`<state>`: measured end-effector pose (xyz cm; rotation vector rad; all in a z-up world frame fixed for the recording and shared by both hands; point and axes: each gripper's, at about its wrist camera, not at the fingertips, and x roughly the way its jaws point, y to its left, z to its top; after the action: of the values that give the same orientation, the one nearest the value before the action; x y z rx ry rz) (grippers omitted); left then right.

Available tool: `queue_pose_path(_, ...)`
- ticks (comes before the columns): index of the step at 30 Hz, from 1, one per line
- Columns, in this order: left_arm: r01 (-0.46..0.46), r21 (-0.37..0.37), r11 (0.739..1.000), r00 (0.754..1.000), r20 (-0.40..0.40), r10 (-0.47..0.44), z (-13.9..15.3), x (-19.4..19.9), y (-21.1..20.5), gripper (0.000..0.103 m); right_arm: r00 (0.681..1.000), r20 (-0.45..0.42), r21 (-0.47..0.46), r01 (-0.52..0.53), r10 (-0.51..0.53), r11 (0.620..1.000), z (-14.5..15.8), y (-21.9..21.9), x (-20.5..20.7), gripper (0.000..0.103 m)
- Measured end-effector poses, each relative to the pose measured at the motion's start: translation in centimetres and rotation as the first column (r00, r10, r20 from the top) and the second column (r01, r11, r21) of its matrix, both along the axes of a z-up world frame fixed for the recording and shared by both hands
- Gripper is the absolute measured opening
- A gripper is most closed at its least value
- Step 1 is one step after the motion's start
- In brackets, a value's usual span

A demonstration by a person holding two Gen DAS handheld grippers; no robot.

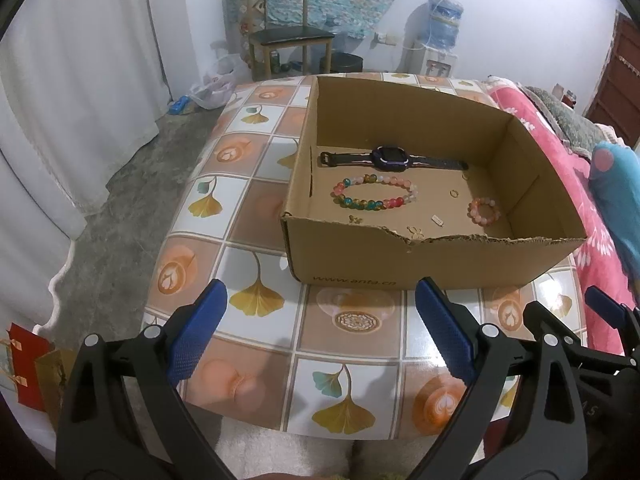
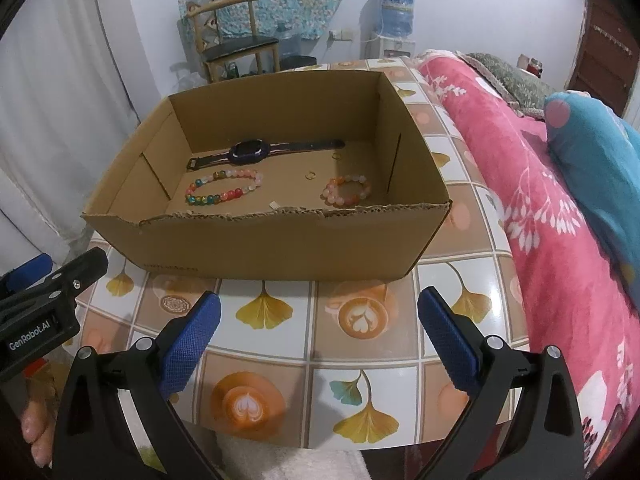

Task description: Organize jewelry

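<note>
Left claw [image 1: 318, 324]: blue cross-hatched pads on black arms, spread wide, nothing held; hung over the near part of the table [image 1: 256, 160], short of the box.

Table: glossy tile-print cover, ginkgo leaves and latte cups; smooth and reflective.

Open brown corrugated cardboard box [image 1: 400, 258]: set on the table, near wall torn ragged and low, which is judged to ease reaching in. All jewelry is found inside, laid flat and apart on the floor of the box.

Contents, left to right:
- Dark strap watch with purple square face [image 1: 390, 157], laid out straight along the far wall.
- Long multicoloured glass-bead bracelet [image 1: 374, 192], round glossy beads, oval loop, just in front of the watch.
- Small gold ring [image 1: 455, 193], thin metal hoop; small gold trinkets near the torn wall, too small to identify.
- Small pink-and-orange bead bracelet [image 1: 485, 211], tight round loop, toward the right wall.

Right claw [image 2: 319, 326]: same build, spread wide, empty, in front of the box.

Pink floral blanket [image 2: 540, 240]: soft, draped on the bed beside the table.
</note>
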<state>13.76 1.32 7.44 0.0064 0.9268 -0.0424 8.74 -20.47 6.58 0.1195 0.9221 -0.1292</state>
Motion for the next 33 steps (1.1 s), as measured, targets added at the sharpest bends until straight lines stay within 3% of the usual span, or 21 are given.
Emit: queue_pose_path(33, 0.015, 0.009, 1.000, 1.000, 0.001, -0.015, 0.36, -0.07, -0.46, 0.092, 1.000, 0.000, 0.015, 0.008, -0.008, 1.000, 0.09, -0.61, -0.02, 0.096)
